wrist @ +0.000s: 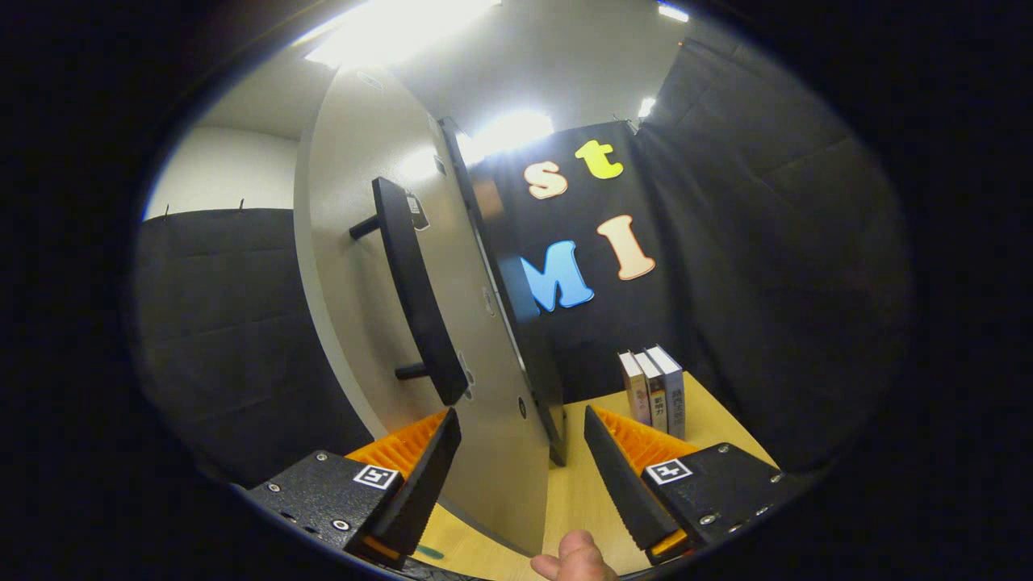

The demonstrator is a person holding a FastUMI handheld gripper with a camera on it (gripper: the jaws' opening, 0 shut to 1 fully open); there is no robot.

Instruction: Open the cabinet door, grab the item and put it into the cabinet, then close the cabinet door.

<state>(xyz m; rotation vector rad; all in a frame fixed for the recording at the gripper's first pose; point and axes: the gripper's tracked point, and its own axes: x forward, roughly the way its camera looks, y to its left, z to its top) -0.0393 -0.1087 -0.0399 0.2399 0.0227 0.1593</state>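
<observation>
While door stands ajar: gripper [523, 432] fingers apart, gripping nothing
Cabinet door [476, 379]: edge between fingers
Handle [416, 290]: left side
Books [655, 391]: upright on table [581, 492]

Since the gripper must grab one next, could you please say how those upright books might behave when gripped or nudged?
The books look stiff, so the open gripper could probably clamp one firmly. Standing upright on the table, they may topple if nudged. Covers might be slippery.

A pale wooden tabletop [577, 492] is seen down low. Black cloth walls [767, 282] are hung beyond it, from twelve round to three o'clock. Ceiling lights [508, 129] are lit overhead at twelve, and a white wall [222, 169] is seen at ten.
</observation>
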